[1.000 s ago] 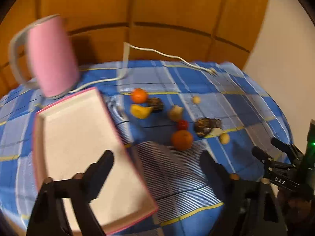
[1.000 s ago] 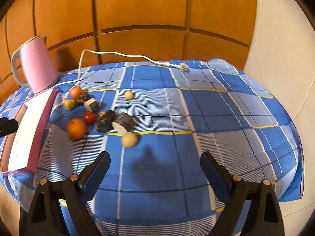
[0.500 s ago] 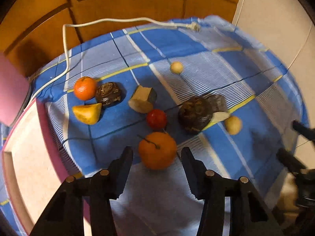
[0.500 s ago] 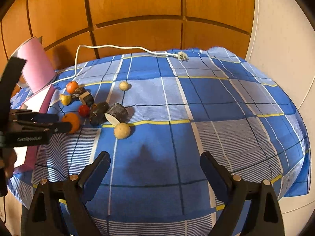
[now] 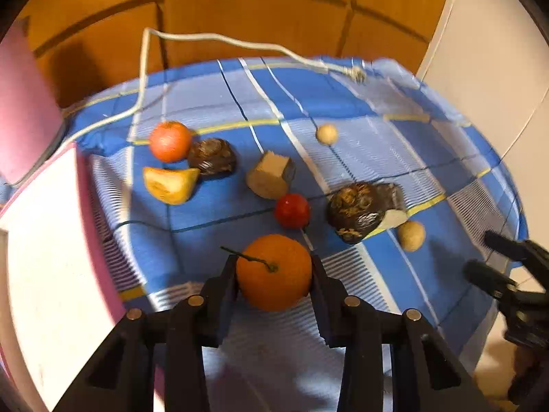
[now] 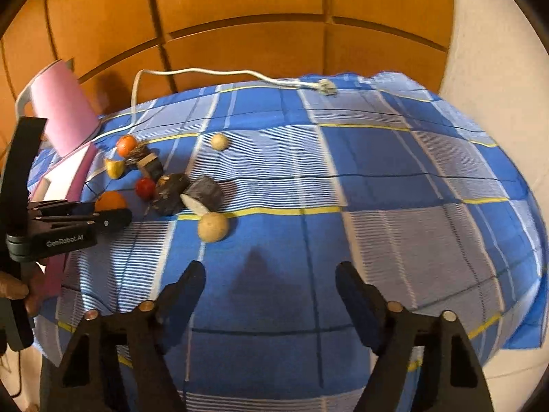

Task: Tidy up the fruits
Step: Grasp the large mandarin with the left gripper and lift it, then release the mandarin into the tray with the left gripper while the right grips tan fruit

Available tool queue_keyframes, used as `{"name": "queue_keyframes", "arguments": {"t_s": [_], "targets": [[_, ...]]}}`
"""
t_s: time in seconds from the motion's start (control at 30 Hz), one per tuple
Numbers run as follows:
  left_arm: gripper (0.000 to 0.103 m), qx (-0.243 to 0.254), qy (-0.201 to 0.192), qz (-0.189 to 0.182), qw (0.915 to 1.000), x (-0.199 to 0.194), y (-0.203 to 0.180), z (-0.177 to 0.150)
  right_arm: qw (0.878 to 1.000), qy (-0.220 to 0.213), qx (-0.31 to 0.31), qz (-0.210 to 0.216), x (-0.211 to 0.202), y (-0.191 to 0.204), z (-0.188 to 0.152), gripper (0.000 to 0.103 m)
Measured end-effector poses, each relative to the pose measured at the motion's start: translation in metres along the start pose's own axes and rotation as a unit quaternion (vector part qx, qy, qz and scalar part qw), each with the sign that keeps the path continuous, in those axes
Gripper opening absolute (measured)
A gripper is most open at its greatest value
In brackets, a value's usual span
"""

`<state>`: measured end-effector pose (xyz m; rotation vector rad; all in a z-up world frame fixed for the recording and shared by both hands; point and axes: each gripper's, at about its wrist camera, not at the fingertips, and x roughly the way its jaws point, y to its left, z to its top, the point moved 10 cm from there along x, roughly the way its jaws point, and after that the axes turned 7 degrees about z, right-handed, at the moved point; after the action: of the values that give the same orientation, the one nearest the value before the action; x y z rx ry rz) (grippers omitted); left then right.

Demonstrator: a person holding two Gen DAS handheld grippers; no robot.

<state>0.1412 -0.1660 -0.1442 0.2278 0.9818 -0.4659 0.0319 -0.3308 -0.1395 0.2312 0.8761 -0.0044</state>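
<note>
A large orange [image 5: 274, 271] with a stem lies on the blue checked cloth [image 5: 360, 110]. My left gripper [image 5: 272, 261] is closing, and its pads touch both sides of the orange. The right wrist view shows that orange [image 6: 109, 201] behind the left gripper [image 6: 113, 214]. Beyond it lie a red tomato [image 5: 291, 210], a yellow wedge [image 5: 171, 183], a small orange [image 5: 170, 140], dark fruits [image 5: 357, 209] and a tan ball [image 5: 411, 235]. My right gripper [image 6: 271, 274] hovers over bare cloth, its jaws closing with nothing between them.
A white tray with a pink rim [image 5: 41, 240] lies at the left of the fruit. A pink kettle [image 6: 65, 110] stands behind it, its white cord [image 5: 219, 37] trailing across the far cloth. The table drops off at the right and near edges.
My left gripper came down from above the tray to the large orange and narrowed around it. The right gripper's fingers have drawn closer together.
</note>
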Motion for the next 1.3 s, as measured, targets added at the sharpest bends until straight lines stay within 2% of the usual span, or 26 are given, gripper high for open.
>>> {"name": "queue_keyframes", "arguments": {"t_s": [0.03,0.13,0.3,0.43,0.57,0.73,0.9,1.17,1.3], "targets": [[0.039,-0.007,-0.011,-0.006,0.9999,-0.010,0.001,0.000,1.000,0.002,-0.001,0.013,0.002,0.003,0.001,0.068],[0.039,-0.016,-0.033,-0.012,0.9993,-0.028,0.003,0.002,0.999,0.007,-0.005,0.046,0.012,0.014,0.008,0.067],[0.040,-0.044,-0.069,-0.010,0.9966,-0.066,0.024,-0.004,0.998,0.017,-0.022,0.060,0.034,0.029,0.017,0.066],[0.040,-0.091,-0.078,0.013,0.9927,-0.084,0.066,-0.014,0.997,0.040,-0.038,0.051,0.058,0.032,0.019,0.039],[0.040,-0.134,-0.073,0.055,0.9867,-0.090,0.122,-0.024,0.997,0.046,-0.045,0.048,0.067,0.032,0.019,0.027],[0.040,-0.172,-0.052,0.131,0.9750,-0.080,0.190,-0.034,0.997,0.048,-0.045,0.047,0.068,0.032,0.019,0.027],[0.040,-0.179,-0.038,0.180,0.9664,-0.066,0.228,-0.037,0.996,0.052,-0.056,0.038,0.068,0.033,0.018,0.027],[0.042,-0.237,-0.006,0.207,0.9490,-0.041,0.263,-0.044,0.996,0.048,-0.077,0.018,0.070,0.035,0.017,0.027],[0.043,-0.243,-0.004,0.208,0.9474,-0.035,0.267,-0.041,0.996,0.047,-0.079,0.014,0.070,0.035,0.016,0.027]]}}
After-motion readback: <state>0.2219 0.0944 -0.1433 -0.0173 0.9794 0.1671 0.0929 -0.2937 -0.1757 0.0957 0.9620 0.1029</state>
